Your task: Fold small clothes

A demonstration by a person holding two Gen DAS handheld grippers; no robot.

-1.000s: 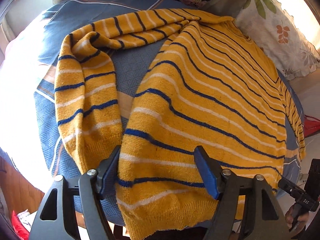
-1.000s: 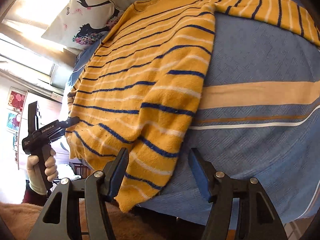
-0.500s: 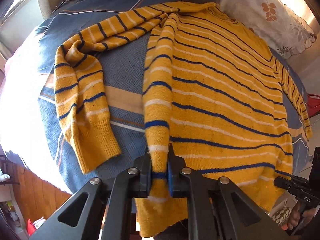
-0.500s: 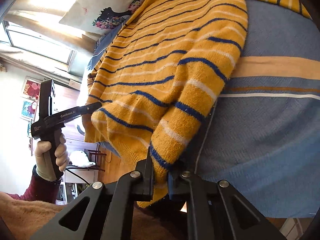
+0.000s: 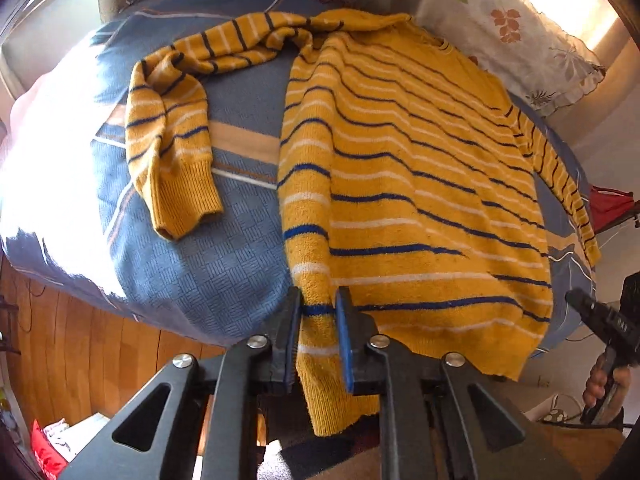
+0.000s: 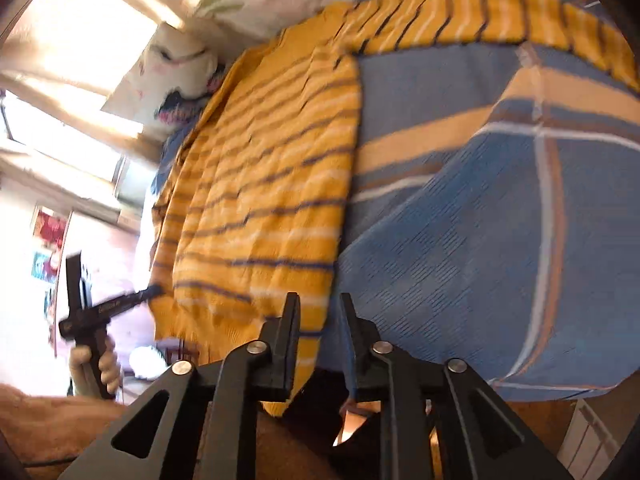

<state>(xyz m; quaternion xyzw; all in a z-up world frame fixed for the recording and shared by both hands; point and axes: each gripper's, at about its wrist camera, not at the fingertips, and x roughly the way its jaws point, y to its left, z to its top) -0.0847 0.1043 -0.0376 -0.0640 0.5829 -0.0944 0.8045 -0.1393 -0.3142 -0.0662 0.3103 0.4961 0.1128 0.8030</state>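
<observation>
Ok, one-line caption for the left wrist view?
Left claw, jaws opening, straddles the hem corner of a yellow striped sweater spread on a blue bedspread.

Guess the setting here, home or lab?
Most likely a home bedroom: the striped sweater lies on a bed with a blue patterned bedspread, floral pillows sit at its head, and wood flooring shows beside it.

- the sweater [image 5: 408, 184] lies spread on the bed [image 5: 224, 268], its hem hanging over the near edge.
- in the left wrist view, one sleeve [image 5: 172, 136] lies bent on the bed left of the body; the other sleeve [image 5: 560, 176] runs down the right edge.
- a pillow [image 5: 516, 36] sits behind the sweater, at the bed's far right.
- the left gripper [image 5: 318, 320] is at the hem's near left corner.
</observation>
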